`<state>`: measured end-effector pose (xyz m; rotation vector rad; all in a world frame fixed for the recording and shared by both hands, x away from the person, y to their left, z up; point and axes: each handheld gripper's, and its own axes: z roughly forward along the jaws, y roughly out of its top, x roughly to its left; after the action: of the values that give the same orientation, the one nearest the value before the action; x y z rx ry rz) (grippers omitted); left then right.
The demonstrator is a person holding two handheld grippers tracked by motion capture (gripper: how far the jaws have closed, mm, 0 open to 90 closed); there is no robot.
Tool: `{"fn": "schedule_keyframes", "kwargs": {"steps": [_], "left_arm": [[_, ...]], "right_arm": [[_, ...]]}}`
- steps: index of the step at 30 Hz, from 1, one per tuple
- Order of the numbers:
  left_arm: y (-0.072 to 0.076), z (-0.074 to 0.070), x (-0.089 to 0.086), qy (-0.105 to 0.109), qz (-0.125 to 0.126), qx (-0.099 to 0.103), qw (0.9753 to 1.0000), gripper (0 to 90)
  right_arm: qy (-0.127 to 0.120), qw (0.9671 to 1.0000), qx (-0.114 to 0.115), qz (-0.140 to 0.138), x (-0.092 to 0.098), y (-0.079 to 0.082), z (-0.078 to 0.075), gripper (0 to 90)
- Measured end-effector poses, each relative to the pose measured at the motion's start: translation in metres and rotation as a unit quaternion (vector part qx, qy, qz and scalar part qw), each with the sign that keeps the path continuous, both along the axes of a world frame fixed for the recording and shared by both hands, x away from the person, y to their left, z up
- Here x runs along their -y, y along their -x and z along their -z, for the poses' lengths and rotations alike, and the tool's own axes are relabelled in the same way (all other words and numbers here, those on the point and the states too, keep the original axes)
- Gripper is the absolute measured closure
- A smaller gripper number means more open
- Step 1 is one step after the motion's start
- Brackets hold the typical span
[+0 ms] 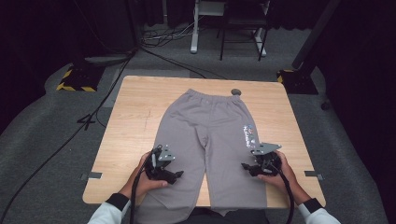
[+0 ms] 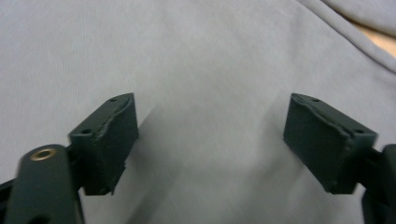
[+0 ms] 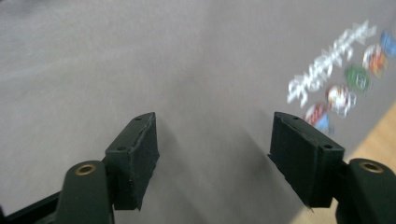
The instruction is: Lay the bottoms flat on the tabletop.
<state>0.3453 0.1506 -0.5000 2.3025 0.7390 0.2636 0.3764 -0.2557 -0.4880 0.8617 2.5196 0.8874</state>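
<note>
Left gripper [image 2: 210, 135]: fingers [image 2: 109, 140] wide apart, nothing between them, grey fabric directly under and ahead. Right gripper [image 3: 215, 158]: fingers [image 3: 133, 156] also spread, empty, fabric below, printed logo [image 3: 343, 77] off ahead toward its right finger, a strip of bare wood at the lower right corner of that view.

High view: left gripper [image 1: 164, 169] sits over the lower part of the left trouser leg, just in from that leg's outer edge. Right gripper [image 1: 259, 164] is over the right leg, near its outer seam, just below the logo [image 1: 249, 136]. Each is held in a hand: left hand [image 1: 142, 179], right hand [image 1: 280, 170].

Grey sweatpants [image 1: 205, 135] lie flat, face up, centred on the counter [image 1: 130, 121]. Long axis runs far edge to near edge: waistband toward the far edge, cuffs draped over the near edge toward the person. Small dark round object [image 1: 236, 91] sits just beside the waistband at the far edge, can't tell what it is.

Key relation: fabric is straight below both sets of fingers, one gripper per leg, roughly level with each other across the counter. Neither arm is clearly nearer; it's symmetric. My read: next move is a two-handed pinch on the legs, likely for a fold along or across the long axis. Can't tell if fingertips are touching cloth yet.
</note>
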Motion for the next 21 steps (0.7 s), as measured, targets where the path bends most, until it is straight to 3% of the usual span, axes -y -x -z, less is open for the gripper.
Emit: {"fn": "schedule_keyframes", "kwargs": {"steps": [3,6,10,15,18,21], "left_arm": [[0.014,0.002,-0.007,0.008,-0.001,0.005,1.0000,17.8],[0.028,0.002,-0.013,0.011,0.004,0.008,0.9999,17.9],[0.044,0.001,-0.018,0.002,0.022,0.001,0.9998,18.2],[0.057,-0.001,-0.022,0.004,0.024,-0.006,0.9997,19.2],[0.058,-0.006,-0.020,0.020,0.019,0.001,0.9996,18.3],[0.050,-0.010,-0.017,0.018,-0.002,0.016,0.9997,18.0]], "right_arm": [[-0.012,0.9998,-0.003,0.017,0.022,0.003,0.002,30.3],[-0.027,0.9987,-0.028,0.032,0.048,0.004,0.002,30.3],[-0.020,0.9987,-0.030,0.035,0.060,0.009,0.001,30.2],[0.001,0.9991,-0.024,0.035,0.060,0.017,-0.002,29.8],[0.014,0.9994,-0.014,0.028,0.054,0.025,-0.005,30.9],[-0.004,0.9999,0.003,0.009,0.035,0.037,-0.013,31.3]]}}
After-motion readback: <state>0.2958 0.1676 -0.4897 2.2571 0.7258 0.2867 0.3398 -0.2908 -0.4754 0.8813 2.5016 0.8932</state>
